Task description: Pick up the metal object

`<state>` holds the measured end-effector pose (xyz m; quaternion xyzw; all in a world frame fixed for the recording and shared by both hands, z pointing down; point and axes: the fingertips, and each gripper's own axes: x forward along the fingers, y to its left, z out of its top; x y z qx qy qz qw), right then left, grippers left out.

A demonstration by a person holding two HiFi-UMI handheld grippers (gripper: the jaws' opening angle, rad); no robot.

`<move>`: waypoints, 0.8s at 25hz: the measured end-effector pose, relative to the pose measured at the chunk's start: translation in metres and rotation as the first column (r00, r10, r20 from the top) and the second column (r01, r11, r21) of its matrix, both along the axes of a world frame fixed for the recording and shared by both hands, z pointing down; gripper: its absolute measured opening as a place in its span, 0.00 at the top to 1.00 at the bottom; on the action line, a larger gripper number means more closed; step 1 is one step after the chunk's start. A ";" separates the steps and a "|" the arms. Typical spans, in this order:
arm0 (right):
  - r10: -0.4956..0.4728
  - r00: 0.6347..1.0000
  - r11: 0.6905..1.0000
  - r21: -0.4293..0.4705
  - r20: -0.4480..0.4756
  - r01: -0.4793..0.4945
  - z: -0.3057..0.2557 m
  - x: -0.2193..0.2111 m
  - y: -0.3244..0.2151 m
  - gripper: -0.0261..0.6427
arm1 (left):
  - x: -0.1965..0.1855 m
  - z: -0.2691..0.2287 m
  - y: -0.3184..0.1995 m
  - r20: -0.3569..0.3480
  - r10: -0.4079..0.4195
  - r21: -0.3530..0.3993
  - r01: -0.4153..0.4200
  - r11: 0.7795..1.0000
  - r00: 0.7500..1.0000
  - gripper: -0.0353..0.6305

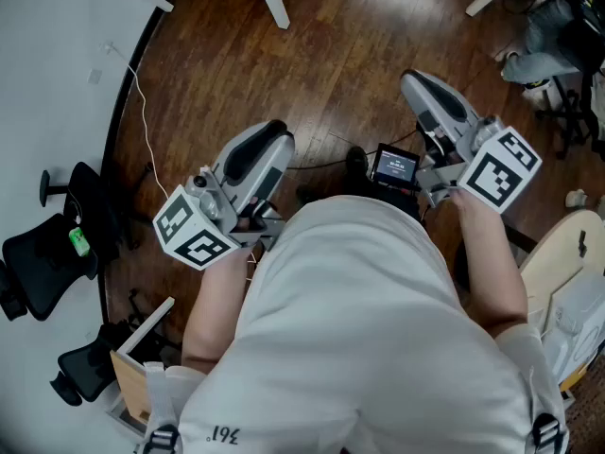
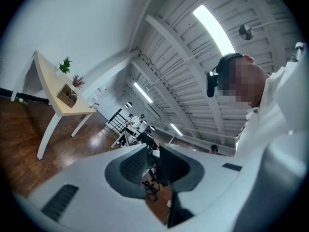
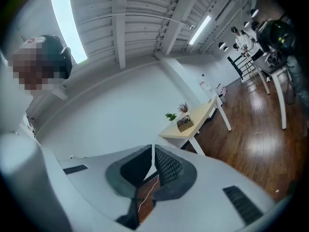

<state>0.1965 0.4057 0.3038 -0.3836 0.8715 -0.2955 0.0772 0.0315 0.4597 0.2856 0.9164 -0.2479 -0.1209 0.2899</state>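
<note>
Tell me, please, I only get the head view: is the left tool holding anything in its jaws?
Observer: No. In the left gripper view the left gripper has its jaws apart, with nothing between them.
Operator: And the right one?
Observer: The right gripper has its jaws together, also empty.
Operator: What is in front of them?
Observer: The right gripper view shows a pale table with a green plant and a wooden box on it.
</note>
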 end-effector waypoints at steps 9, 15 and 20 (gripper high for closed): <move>-0.025 1.000 0.998 -0.051 -0.002 0.025 0.013 0.006 -0.011 0.96 | 0.010 0.006 -0.008 0.001 -0.027 -0.037 0.027 0.999 1.000 0.83; -0.058 0.998 0.996 -0.068 0.001 0.058 0.021 0.015 -0.035 0.96 | 0.021 0.012 -0.027 0.009 -0.058 -0.057 0.058 0.997 0.998 0.83; -0.082 0.997 0.993 -0.086 0.001 0.082 0.030 0.025 -0.052 0.96 | 0.036 0.016 -0.041 0.011 -0.078 -0.064 0.079 0.995 0.997 0.83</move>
